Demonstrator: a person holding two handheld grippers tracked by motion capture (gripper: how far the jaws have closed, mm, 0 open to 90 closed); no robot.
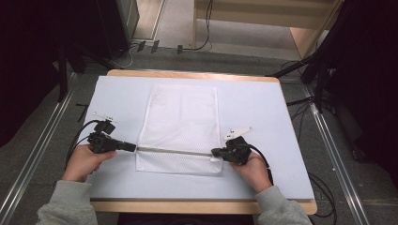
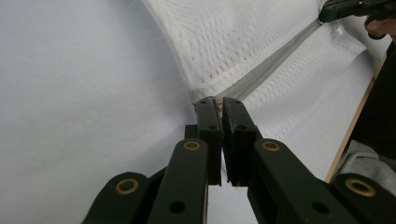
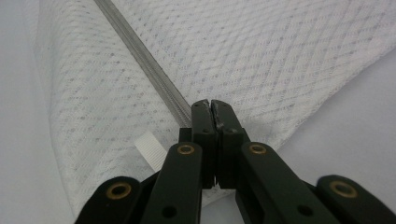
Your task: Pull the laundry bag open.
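No text, label or number can be read anywhere (the small white tab (image 3: 148, 148) is blank).

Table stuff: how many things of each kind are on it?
White mesh zipper bag: 1
Light blue mat: 1
Black hand-held grippers: 2, the left hand-held gripper and the right hand-held gripper, each shut at one end of the bag's grey zipper
Total: 4

Lab, floor rails (image 1: 35, 154), cables (image 1: 324, 192), covered table (image 1: 281, 140)
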